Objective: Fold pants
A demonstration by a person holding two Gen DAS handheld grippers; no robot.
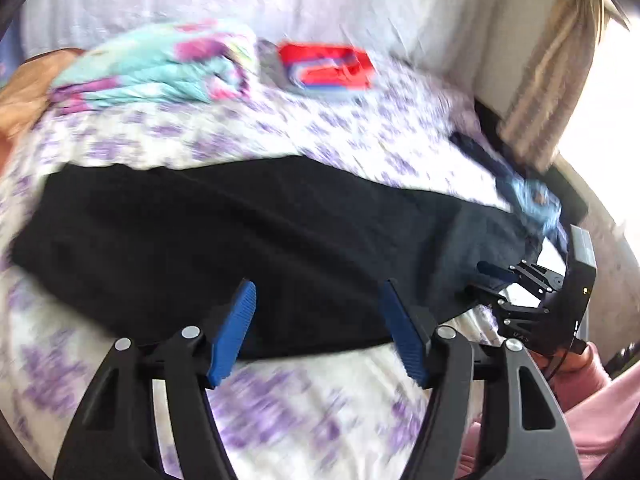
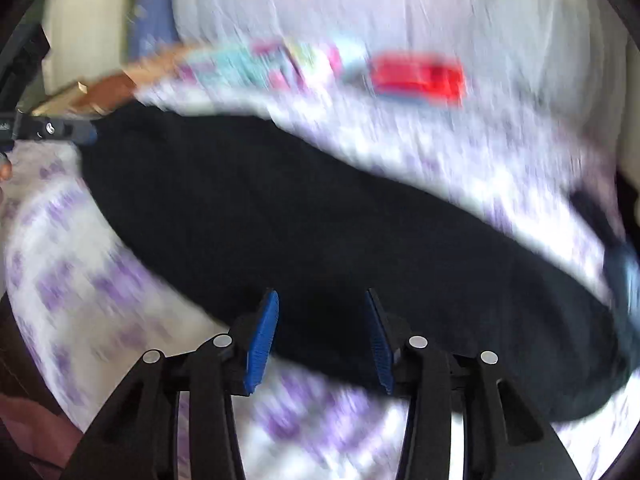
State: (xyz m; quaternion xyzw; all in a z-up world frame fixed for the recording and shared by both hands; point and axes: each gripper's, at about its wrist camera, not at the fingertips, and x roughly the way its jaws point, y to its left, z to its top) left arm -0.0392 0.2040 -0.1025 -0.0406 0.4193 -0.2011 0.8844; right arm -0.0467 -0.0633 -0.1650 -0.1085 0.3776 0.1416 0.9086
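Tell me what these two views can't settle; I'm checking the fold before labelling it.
- Black pants: fold layers and leg ends unreadable in both wrist views, motion blur.
- Red item: identity unclear, smeared in both views.
- Right gripper: in the left wrist view, small and near the edge; contact with cloth unclear.

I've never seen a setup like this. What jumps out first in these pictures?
A long pair of black pants lies stretched across a bed sheet with purple flowers, filling the middle of both views. In front of it the left gripper and the right gripper hover with their blue-padded jaws spread open over its near edge. Farther back on the bed sit a bright red folded item and a turquoise-and-pink bundle.
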